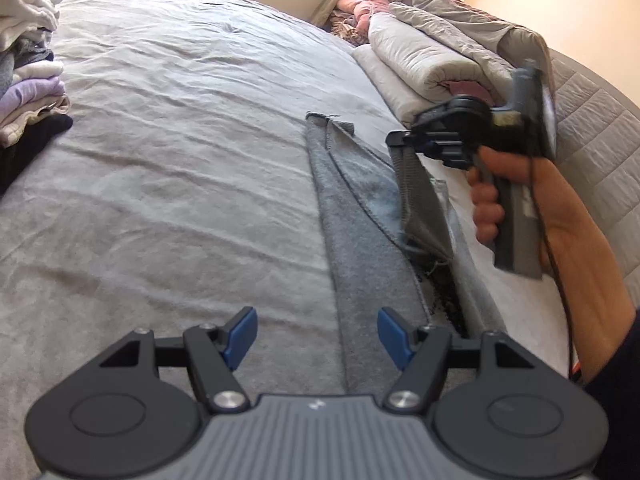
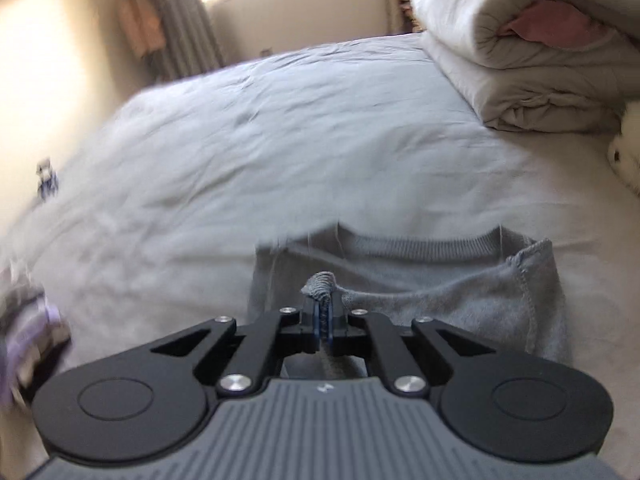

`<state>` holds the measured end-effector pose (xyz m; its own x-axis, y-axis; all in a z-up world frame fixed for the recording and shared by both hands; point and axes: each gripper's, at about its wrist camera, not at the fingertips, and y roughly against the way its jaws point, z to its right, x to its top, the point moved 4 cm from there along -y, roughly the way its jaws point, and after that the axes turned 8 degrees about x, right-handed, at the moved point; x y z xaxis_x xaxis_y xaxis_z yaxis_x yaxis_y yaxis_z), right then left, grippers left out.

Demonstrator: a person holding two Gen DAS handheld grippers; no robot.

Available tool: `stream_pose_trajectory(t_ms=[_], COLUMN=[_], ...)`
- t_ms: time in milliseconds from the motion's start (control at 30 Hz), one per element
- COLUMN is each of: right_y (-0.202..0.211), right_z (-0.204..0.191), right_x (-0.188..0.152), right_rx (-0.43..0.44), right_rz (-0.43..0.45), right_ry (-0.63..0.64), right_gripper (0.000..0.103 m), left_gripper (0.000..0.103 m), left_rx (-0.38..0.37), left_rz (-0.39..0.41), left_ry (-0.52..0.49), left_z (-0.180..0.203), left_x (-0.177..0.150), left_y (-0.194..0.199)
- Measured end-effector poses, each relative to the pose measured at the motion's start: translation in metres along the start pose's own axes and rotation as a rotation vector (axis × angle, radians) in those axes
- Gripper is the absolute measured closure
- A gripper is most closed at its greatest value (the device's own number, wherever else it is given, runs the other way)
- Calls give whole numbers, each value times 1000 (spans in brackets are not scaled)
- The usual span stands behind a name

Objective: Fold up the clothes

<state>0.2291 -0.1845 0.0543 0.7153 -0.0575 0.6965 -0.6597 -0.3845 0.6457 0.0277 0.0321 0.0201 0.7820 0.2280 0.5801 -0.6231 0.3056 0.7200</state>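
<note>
My left gripper [image 1: 318,338] is matt black plastic with shiny metal pivot screws, smooth blue pads [image 1: 394,336] and a ribbed grey body. The grey garment [image 1: 360,264] at two o'clock is fleecy knit cloth with a ribbed hem. The bedspread [image 1: 168,160] looks soft, matt and creased. The duvet [image 2: 520,68] is puffy cloth.

A bed [image 1: 168,128] with a wrinkled grey cover is carrying a grey sweatshirt [image 1: 352,216] right of centre, folded clothes [image 1: 30,92] at upper left, and rolled duvets [image 1: 432,60] at upper right.
</note>
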Motion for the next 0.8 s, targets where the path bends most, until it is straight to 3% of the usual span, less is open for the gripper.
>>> stream_pose_trajectory(t_ms=[200,300,333,367,433,600,800], right_y=[-53,-43,-36,-27,-2,60,135], right_z=[4,3,2,2,0,-1,-9], right_x=[-7,-11,-10,-8,-4,-29,-119], right_rx=[-93,-78,-67,-59,-51,-15,-3], right_rz=[-103,-79,-60,-36,12,-28,-106], right_ry=[38,79,85,86,98,166,230], right_gripper=[95,85,73,54,46,46,46], left_gripper=[35,35,35,35,35,35,35], left_rx=[3,-2,-4,-5,-7,-12,-20], left_rz=[-7,-16,-17,-17,-16,-22,-19], left_ry=[10,15,15,14,12,13,-2], left_z=[-4,-4,-4,-4,-3,-1,6], left_x=[1,1,1,1,0,-2,-6], left_y=[-1,-2,-2,-2,-2,-2,1])
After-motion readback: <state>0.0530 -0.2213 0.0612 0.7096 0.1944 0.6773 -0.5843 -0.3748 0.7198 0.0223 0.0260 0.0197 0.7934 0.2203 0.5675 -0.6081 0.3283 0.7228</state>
